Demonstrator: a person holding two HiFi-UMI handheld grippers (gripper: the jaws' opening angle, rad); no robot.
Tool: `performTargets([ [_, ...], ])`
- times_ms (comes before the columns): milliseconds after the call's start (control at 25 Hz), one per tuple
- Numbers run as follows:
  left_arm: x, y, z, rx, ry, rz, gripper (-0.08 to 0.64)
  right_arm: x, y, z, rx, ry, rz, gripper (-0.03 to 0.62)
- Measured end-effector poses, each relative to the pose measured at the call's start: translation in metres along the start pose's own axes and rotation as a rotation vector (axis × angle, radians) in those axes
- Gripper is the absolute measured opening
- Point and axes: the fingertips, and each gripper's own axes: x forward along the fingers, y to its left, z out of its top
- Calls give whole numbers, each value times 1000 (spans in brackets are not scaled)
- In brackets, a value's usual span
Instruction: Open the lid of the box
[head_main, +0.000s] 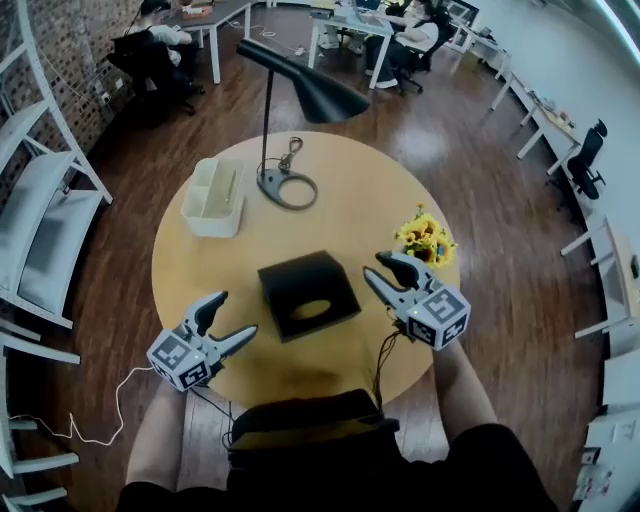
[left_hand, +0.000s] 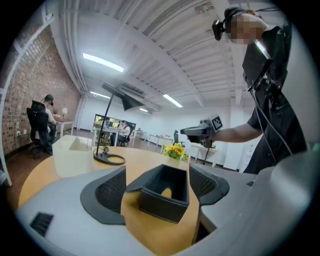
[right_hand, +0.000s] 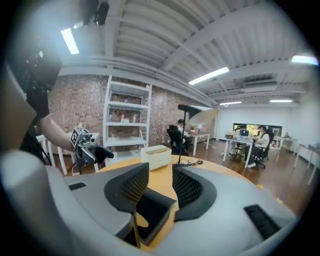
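Note:
A black stitched box (head_main: 308, 293) with an oval opening in its top sits in the middle of the round wooden table (head_main: 350, 180). My left gripper (head_main: 234, 315) hovers to the box's left, a short gap away, with its jaws spread and nothing in them. In the left gripper view the box (left_hand: 165, 192) lies just ahead between the open left gripper (left_hand: 157, 172) jaws, untouched. My right gripper (head_main: 375, 266) hangs off the box's right side, open and empty. The right gripper (right_hand: 161, 172) view shows a corner of the box (right_hand: 152, 212) low beneath its jaws.
A black desk lamp (head_main: 300, 90) stands behind the box on its ring base (head_main: 287, 190). A pale plastic container (head_main: 215, 197) sits at the back left, and yellow flowers (head_main: 425, 238) at the right edge. White shelving (head_main: 40, 230) stands left of the table.

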Motion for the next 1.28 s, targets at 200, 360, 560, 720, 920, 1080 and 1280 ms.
performTargets([
  [200,-13,-21,40,35,-80,11,341,-83,-30,2,284,-271,-108,132],
  [360,-15,-25,53,-24,-160,39,282,-113,-40,-6,373,-350,-170,3],
  [560,-13,-44,51,-4,-168,80,244,-120,-27,-15,404,-364,-162,3],
  [720,-14,-50,53,48,-161,157,108,-121,-23,-19,394,-367,-187,2],
  [920,-19,-47,59,29,-184,228,5,-127,-26,-27,423,-366,-222,2],
  [1080,-25,-41,60,7,-204,246,5,-125,-23,-40,448,-340,-233,0],
  [1280,-31,-29,56,17,-175,289,5,-140,-36,-47,537,-403,-288,0],
])
